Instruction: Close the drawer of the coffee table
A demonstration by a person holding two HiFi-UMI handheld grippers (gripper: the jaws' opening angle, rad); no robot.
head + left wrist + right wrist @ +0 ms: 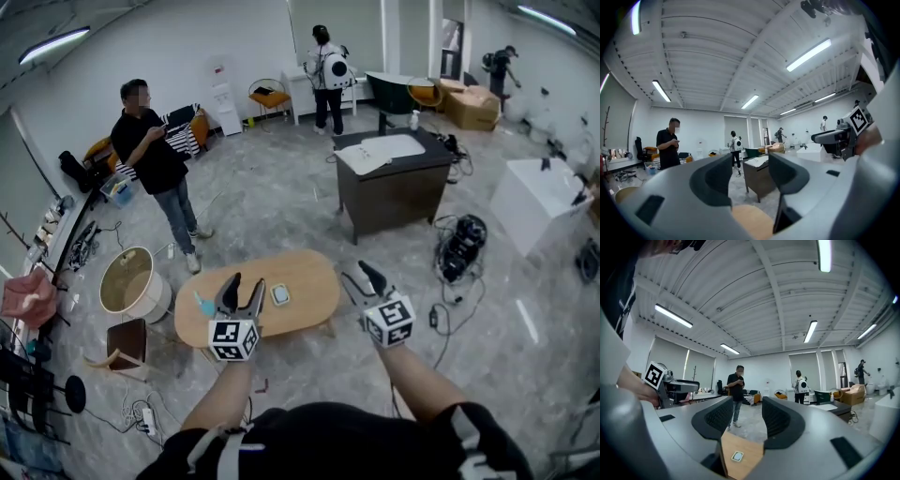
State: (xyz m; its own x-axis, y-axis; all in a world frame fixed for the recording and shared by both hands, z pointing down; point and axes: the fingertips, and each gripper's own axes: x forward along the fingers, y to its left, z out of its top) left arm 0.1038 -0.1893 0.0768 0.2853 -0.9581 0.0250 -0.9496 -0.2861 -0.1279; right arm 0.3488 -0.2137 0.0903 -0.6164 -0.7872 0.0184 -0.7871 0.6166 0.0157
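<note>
**Above the table, both hand-held grippers spread and empty; no drawer in sight**

In front of the person, the low oval table (pixel 314 302) stands on the floor. The left hand-held gripper (pixel 246 284) and the right hand-held gripper (pixel 358 274) are held level over its near edge, apart from it. Each gripper's own view shows jaws spread with nothing between them. Through the left gap (pixel 749 164) there is only floor and a dark desk (pixel 759 176) beyond. Through the right gap (pixel 747 411) the wooden surface (pixel 743 446) shows far below, with a small card (pixel 737 456) lying on it. A teal item (pixel 203 304) sits near the table's left end.

The drawer cannot be found in any view: only the top shows, from above, so whether it stands open or shut cannot be told.

If it is open, the sides should be checked first to find its front. One gripper would then come down to that height and meet the middle of the front squarely. A straight, even push along the runners should stop it jamming. The table looks light, so the other gripper may need to rest on the top to stop it sliding. The push ends when the front sits flush.
</note>
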